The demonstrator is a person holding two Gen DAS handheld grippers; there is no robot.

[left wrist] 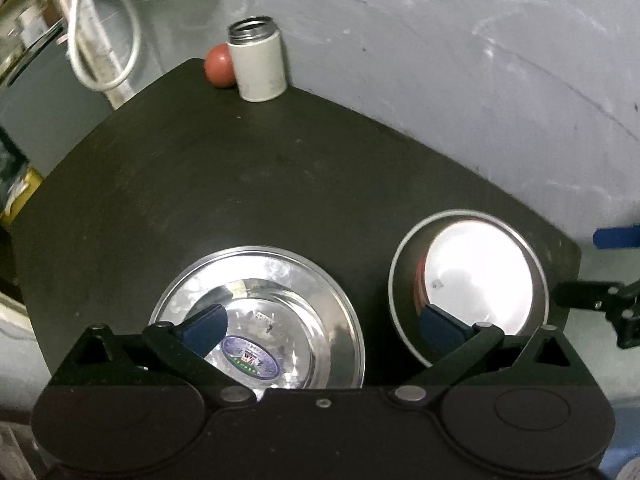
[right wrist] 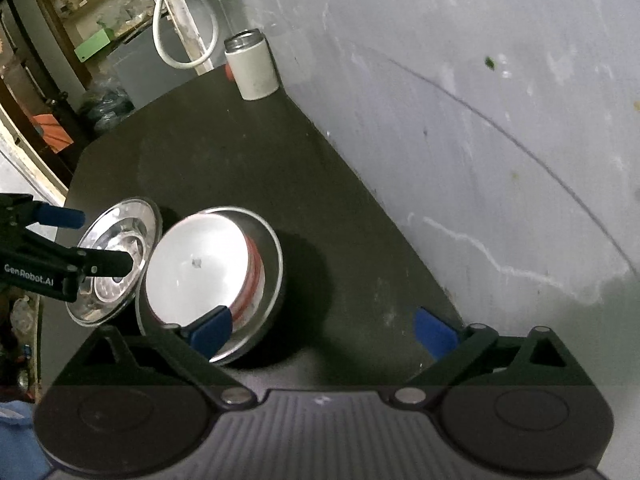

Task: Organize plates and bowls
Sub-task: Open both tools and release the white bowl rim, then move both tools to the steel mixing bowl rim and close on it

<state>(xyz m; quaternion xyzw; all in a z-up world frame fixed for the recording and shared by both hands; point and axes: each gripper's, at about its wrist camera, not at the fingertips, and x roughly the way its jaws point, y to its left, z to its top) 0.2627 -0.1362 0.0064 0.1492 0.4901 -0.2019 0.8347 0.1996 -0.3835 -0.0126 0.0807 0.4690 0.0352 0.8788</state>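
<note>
Plate & bowl side by side on dark table, nothing stacked yet.

Steel plate (left wrist: 260, 316) sits near front edge of table (left wrist: 280, 168), bowl (left wrist: 468, 284) just beside it to the right; looks like a white dish w/ red rim nested in the bowl already. Left gripper (left wrist: 320, 326) spread wide, empty, over the plate; right gripper (right wrist: 324, 330) also spread, empty, by the bowl. Left to do, I'd judge: stack/group them. White can (left wrist: 258, 62) & red ball (left wrist: 218, 66) at far corner, well apart, not in the way.
</note>
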